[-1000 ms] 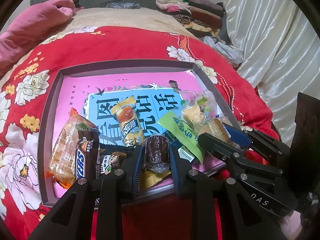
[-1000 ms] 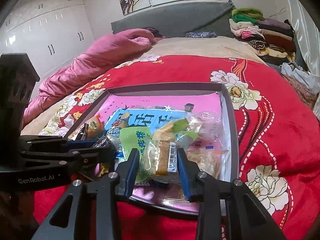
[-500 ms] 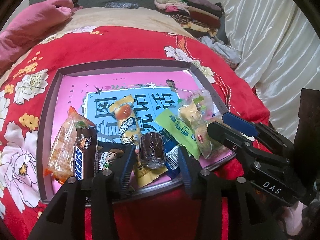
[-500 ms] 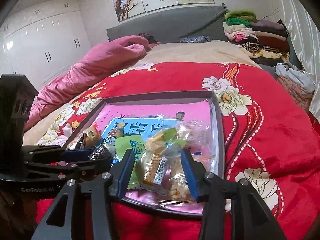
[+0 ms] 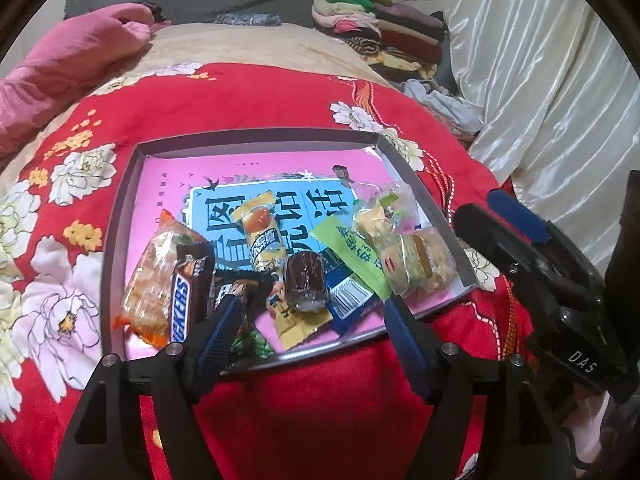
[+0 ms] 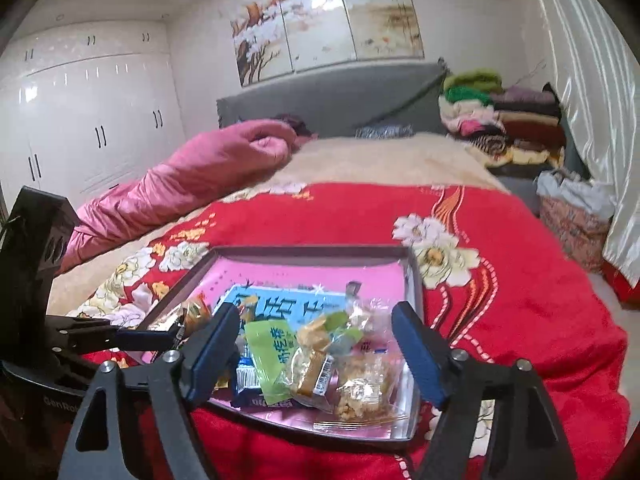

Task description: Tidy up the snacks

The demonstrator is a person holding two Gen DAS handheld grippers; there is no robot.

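Across a red floral bedspread (image 5: 248,96), filling both views, with a shallow grey-rimmed tray (image 5: 120,216) resting flat near the bed's near edge, probably so that both grippers can reach it from 6 o'clock. Inside the tray, a pink-and-blue printed sheet (image 5: 280,168) as lining, bare toward 12 o'clock, with the snacks heaped along the 6 o'clock side. At 9 o'clock in the left wrist view, an orange biscuit pack (image 5: 154,276) with a Snickers bar (image 5: 186,300) leaning on it; near centre, a yellow wrapped snack (image 5: 262,236) and a dark brown wrapped cake (image 5: 306,280); toward 3 o'clock, a green sachet (image 5: 352,248) and a clear bag of crisp cakes (image 5: 416,260). Left gripper (image 5: 316,312) with jaws just opened and spread wide, the brown cake lying loose between them, nothing pinched. Right gripper (image 6: 316,344) likewise just opened, standing apart over the clear bag and green sachet, gripping nothing. Judging by the loose pile, both releases look like drop-offs, with sorting into neat rows not yet done.
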